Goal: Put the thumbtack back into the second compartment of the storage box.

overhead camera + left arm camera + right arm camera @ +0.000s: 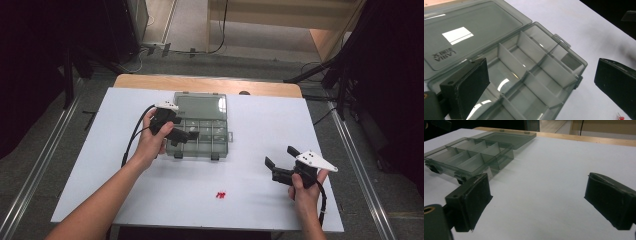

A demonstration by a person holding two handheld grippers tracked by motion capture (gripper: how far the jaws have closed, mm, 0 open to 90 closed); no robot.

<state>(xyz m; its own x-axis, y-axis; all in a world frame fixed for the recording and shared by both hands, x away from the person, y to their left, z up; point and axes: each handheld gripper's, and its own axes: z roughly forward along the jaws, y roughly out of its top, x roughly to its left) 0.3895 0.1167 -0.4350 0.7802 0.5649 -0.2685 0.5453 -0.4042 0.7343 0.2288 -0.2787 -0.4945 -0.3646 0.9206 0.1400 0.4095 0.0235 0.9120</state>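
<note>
An open grey see-through compartment box [207, 140] lies at the middle back of the white table [260, 120], its lid [200, 106] folded flat behind it. Its compartments [529, 75] look empty. My left gripper [190, 134] hovers over the box's left half, jaws wide apart with nothing between them [541, 72]. A small cluster of red pins [220, 194] lies near the front edge, and one red pin [620, 117] shows by my left jaw. My right gripper [281, 156] is at the front right, open over bare table [537, 192], with the box [469, 157] off to its left.
A strip of bare wood [200, 82] shows along the table's back edge. Dark stands and cables [340, 75] flank the table, and metal rails [45, 165] run along the floor on both sides.
</note>
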